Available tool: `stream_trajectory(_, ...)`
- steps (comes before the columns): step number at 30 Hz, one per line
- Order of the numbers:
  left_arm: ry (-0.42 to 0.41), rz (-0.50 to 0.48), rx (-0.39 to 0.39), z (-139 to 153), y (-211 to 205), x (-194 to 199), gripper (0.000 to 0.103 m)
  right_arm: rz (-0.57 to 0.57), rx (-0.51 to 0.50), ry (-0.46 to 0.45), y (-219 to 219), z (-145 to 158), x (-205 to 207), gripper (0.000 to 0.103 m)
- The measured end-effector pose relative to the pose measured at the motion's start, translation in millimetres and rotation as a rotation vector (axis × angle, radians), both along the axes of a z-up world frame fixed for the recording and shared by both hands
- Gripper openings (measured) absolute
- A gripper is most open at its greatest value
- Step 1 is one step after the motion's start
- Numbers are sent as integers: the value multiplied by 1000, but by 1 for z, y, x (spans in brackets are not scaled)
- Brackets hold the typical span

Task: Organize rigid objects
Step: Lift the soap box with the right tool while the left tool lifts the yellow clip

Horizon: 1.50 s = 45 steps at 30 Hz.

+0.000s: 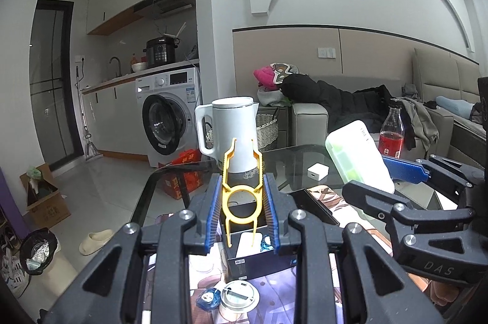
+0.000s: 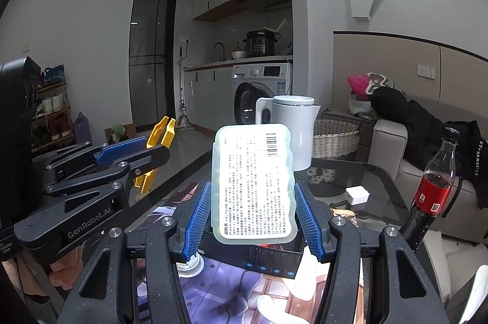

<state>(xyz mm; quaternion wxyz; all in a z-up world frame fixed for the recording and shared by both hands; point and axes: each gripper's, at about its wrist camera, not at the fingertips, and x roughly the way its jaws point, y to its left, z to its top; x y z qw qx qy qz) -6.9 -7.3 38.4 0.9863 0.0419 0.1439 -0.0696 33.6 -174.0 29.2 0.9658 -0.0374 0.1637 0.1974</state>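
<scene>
In the left wrist view my left gripper point(image 1: 242, 182) is shut on a yellow plastic tool point(image 1: 225, 171) with a ring and prongs, held upright between the blue pads. Below it stands an open black box point(image 1: 256, 263) with small items inside. At right, my right gripper point(image 1: 366, 176) is shut on a pale translucent case point(image 1: 357, 153). In the right wrist view that labelled case point(image 2: 254, 171) stands upright in my right gripper point(image 2: 253, 186), over the black box point(image 2: 268, 258). My left gripper point(image 2: 155, 145) shows at left with the yellow tool point(image 2: 166, 131).
A white kettle point(image 1: 235, 135) point(image 2: 292, 128) stands at the far edge of the glass table point(image 1: 292, 156). A red drink bottle point(image 2: 433, 189) and a white charger cube point(image 2: 357, 195) sit to the right. A round tin point(image 1: 239, 296) lies on the printed mat nearby.
</scene>
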Motion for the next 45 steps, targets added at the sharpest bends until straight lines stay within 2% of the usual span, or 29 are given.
stream_trajectory(27, 9, 17, -24, 4, 1, 16, 25, -13, 35, 48, 0, 1, 11, 56)
stream_trajectory(36, 39, 44, -84, 7, 4, 47, 25, -48, 71, 45, -3, 13, 35, 56)
stream_trajectory(45, 117, 61, -89, -8, -5, 92, 25, -62, 107, 152, 0, 6, 81, 56)
